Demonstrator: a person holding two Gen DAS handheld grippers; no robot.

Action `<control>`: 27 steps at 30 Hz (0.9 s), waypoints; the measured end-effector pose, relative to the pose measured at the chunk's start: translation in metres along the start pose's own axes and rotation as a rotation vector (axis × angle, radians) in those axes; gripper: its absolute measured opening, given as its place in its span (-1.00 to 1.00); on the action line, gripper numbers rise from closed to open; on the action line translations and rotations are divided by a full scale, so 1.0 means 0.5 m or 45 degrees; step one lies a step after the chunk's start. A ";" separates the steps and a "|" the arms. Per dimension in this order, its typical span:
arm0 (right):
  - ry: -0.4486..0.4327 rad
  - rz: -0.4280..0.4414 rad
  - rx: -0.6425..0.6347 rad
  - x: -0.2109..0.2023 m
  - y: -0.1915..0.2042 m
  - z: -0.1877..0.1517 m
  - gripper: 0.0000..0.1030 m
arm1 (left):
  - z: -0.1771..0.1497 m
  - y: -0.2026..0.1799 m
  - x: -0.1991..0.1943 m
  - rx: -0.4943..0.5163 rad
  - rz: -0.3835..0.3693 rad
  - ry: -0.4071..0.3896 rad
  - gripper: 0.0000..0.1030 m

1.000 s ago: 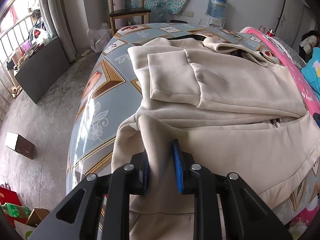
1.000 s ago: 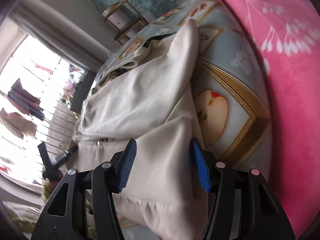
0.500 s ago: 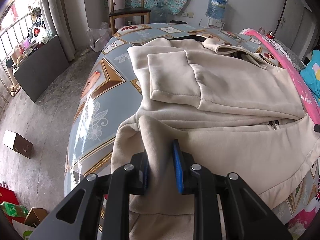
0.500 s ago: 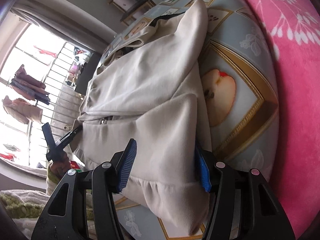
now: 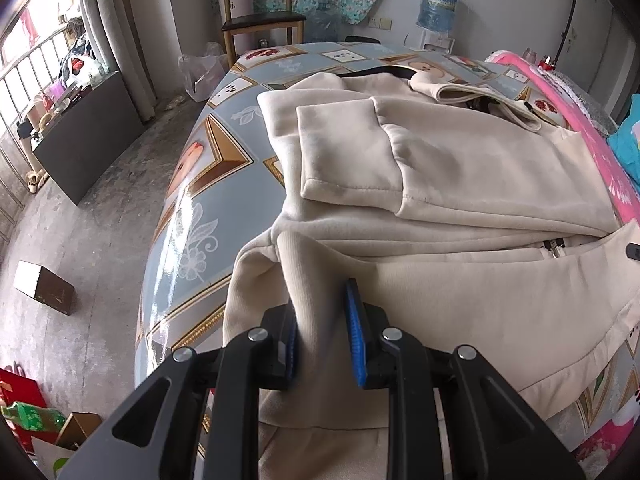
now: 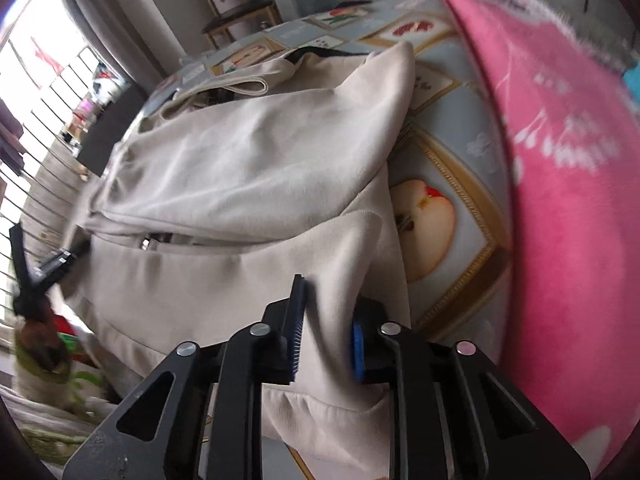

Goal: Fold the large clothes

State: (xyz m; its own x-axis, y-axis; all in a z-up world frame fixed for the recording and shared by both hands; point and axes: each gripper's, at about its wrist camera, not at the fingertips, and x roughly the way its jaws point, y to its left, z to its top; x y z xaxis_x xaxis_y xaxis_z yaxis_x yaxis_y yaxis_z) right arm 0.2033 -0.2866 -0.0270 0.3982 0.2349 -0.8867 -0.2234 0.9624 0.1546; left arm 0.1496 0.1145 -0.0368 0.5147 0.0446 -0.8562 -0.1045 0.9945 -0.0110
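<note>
A large beige zip-up hoodie [image 5: 460, 184] lies on the table with the patterned blue cloth [image 5: 208, 184], one sleeve folded across its chest. My left gripper [image 5: 322, 328] is shut on the ribbed hem at the hoodie's near left corner. In the right wrist view the hoodie [image 6: 248, 168] fills the middle. My right gripper [image 6: 326, 328] is shut on a bunch of fabric at the near right hem. The left gripper shows in the right wrist view at the left edge [image 6: 44, 268].
A pink blanket [image 6: 560, 168] lies along the right side of the table. A wooden chair [image 5: 260, 20] and a water bottle [image 5: 440, 0] stand beyond the far end. A dark panel [image 5: 88, 132] and small boxes [image 5: 44, 288] are on the floor at left.
My right gripper has closed from wide open onto the hoodie's right hem. My left gripper has kept its grip on the left hem and barely moved.
</note>
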 end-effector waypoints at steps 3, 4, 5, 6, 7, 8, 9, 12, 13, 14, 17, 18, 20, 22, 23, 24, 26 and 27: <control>-0.014 -0.099 -0.046 0.001 0.021 -0.005 -0.66 | 0.001 -0.003 0.000 0.005 0.016 0.006 -0.61; -0.014 -0.130 -0.061 0.003 0.027 -0.006 -0.66 | 0.000 -0.004 -0.001 0.005 0.019 0.008 -0.61; -0.011 -0.149 -0.073 0.006 0.030 -0.006 -0.66 | 0.001 -0.005 -0.001 0.008 0.025 0.009 -0.61; -0.008 -0.167 -0.085 0.008 0.033 -0.006 -0.66 | 0.001 -0.007 -0.002 0.011 0.030 0.010 -0.61; -0.006 -0.179 -0.091 0.013 0.037 -0.003 -0.66 | 0.001 -0.008 -0.002 0.014 0.035 0.011 -0.61; -0.003 -0.194 -0.099 0.017 0.040 -0.002 -0.66 | 0.001 -0.009 -0.002 0.016 0.038 0.012 -0.61; 0.003 -0.202 -0.105 0.021 0.041 -0.001 -0.66 | 0.001 -0.010 -0.002 0.018 0.042 0.012 -0.61; 0.011 -0.215 -0.110 0.028 0.048 0.002 -0.65 | 0.001 -0.012 -0.002 0.017 0.048 0.014 -0.61; 0.012 -0.217 -0.109 0.030 0.048 0.003 -0.65 | 0.001 -0.012 -0.002 0.017 0.050 0.016 -0.61; 0.013 -0.216 -0.108 0.028 0.047 0.002 -0.64 | 0.002 -0.012 -0.002 0.016 0.051 0.017 -0.61; 0.017 -0.216 -0.104 0.026 0.046 0.000 -0.64 | 0.002 -0.013 -0.002 0.014 0.055 0.021 -0.61; 0.018 -0.217 -0.104 0.026 0.046 0.000 -0.64 | 0.002 -0.013 -0.002 0.013 0.056 0.022 -0.61; 0.027 -0.221 -0.104 0.025 0.047 -0.001 -0.63 | 0.003 -0.014 -0.002 0.012 0.060 0.025 -0.61; 0.028 -0.218 -0.100 0.026 0.045 -0.001 -0.63 | 0.003 -0.015 -0.001 0.013 0.063 0.026 -0.61; 0.028 -0.217 -0.097 0.026 0.045 -0.001 -0.63 | 0.003 -0.015 -0.001 0.014 0.067 0.027 -0.61; 0.028 -0.214 -0.092 0.027 0.044 0.000 -0.62 | 0.003 -0.016 -0.001 0.014 0.069 0.028 -0.61; 0.028 -0.211 -0.085 0.027 0.042 0.000 -0.62 | 0.004 -0.016 -0.001 0.013 0.072 0.031 -0.61; 0.027 -0.209 -0.083 0.028 0.042 0.001 -0.61 | 0.003 -0.017 -0.001 0.013 0.073 0.032 -0.61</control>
State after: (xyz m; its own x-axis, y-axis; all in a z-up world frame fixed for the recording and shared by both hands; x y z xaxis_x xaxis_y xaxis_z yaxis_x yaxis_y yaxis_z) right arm 0.2045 -0.2633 -0.0360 0.4151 0.0713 -0.9070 -0.2140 0.9766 -0.0211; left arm 0.1517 0.1064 -0.0355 0.4867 0.0992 -0.8679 -0.1246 0.9913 0.0435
